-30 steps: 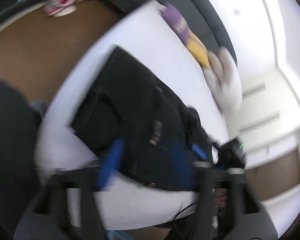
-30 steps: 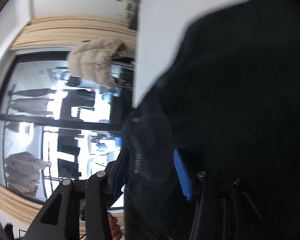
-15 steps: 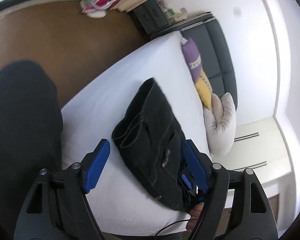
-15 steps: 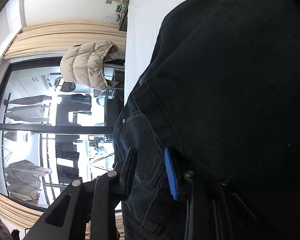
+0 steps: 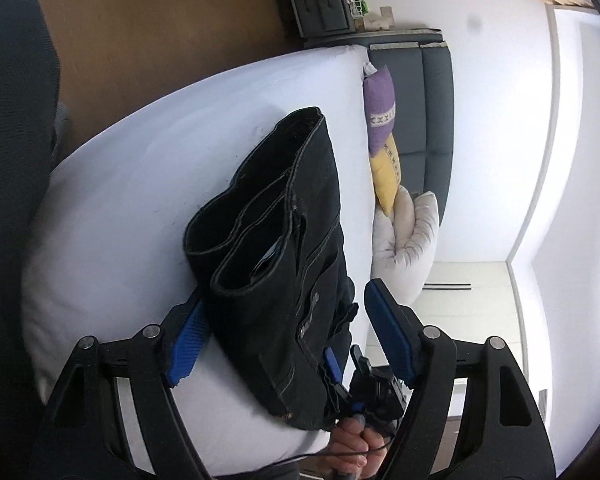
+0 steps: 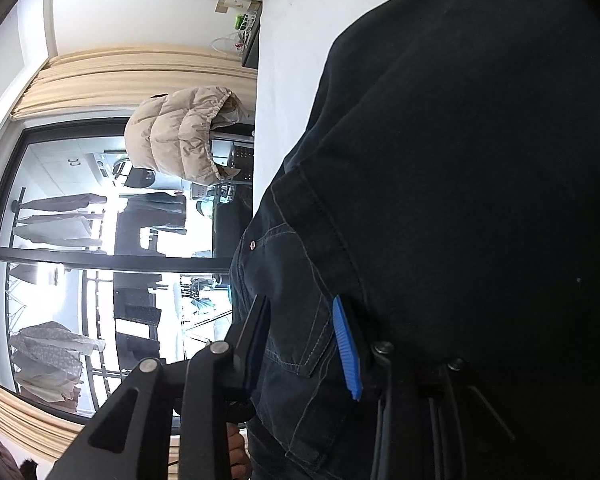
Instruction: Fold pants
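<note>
While pants [image 6: 460, 160] hide bed [image 5: 140, 160] | right tongs [image 6: 300, 344] pinch waistband

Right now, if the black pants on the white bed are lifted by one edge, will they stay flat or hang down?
The black pants will probably sag: the layers already bulge and curl at the open hems. The thick seamed denim looks fairly heavy, so it may slide on the smooth white bed. The right gripper pinches a bunched fold.

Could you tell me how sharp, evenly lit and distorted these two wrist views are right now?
Left wrist view: sharp, with fisheye bending of the white bed; the wall at right is blown out by glare. Right wrist view: the window is overexposed, so the black pants sit in deep shadow, though the stitching near the right gripper stays crisp.
</note>
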A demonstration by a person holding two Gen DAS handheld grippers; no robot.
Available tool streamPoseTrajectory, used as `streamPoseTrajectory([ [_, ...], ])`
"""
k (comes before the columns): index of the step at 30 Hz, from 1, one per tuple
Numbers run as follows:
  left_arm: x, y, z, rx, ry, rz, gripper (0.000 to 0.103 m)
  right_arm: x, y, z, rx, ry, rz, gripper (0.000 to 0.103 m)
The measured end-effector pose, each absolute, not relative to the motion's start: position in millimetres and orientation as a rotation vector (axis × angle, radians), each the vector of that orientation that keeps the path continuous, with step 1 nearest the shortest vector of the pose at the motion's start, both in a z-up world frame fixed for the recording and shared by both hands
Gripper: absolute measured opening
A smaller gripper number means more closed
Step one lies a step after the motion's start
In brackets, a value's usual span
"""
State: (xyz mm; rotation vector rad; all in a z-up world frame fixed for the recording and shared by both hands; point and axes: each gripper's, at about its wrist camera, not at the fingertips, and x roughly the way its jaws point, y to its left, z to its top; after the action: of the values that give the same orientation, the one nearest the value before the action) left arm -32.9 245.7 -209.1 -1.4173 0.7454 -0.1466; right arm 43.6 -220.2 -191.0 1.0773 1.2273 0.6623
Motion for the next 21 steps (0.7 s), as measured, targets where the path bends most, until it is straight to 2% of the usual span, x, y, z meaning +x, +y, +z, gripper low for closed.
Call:
streamPoseTrajectory([
  [1,-30.2,243.2,-209.6,-1.420,0.748,-0.153,0.059,44.2,-220.1,-191.4,1.080,1.228,0.662,0.035],
  [2,-29.6,241.4,-209.9,-1.422,0.758,-0.161,0.038,44.7,-219.8,-191.5,1.079,1.229,0.662,0.035],
  [5,-25.1,236.2,-209.4,-1.411,0.780,-0.172,0.022,47.0,-218.3,-192.3,1.071,1.238,0.655,0.035],
  [8,-20.7,234.2,-193.1,-1.332,0.778,-0.181,0.015,50.2,-215.8,-193.1,1.047,1.260,0.636,0.031],
  [14,1.6,206.9,-130.5,-1.058,0.746,-0.230,0.015,54.1,-215.0,-199.9,1.033,1.291,0.588,0.017],
  [16,13.3,190.1,-109.6,-0.968,0.738,-0.260,0.015,53.7,-215.7,-202.7,1.030,1.288,0.584,0.007],
  [17,18.4,182.5,-102.6,-0.933,0.739,-0.270,0.015,53.6,-216.1,-204.4,1.028,1.287,0.580,0.006],
  [20,36.7,142.5,-77.1,-0.781,0.754,-0.306,0.015,55.1,-216.1,-200.5,1.018,1.288,0.602,0.011],
  [21,41.9,127.9,-70.9,-0.728,0.762,-0.322,0.015,56.1,-217.5,-196.9,1.022,1.283,0.611,0.029],
])
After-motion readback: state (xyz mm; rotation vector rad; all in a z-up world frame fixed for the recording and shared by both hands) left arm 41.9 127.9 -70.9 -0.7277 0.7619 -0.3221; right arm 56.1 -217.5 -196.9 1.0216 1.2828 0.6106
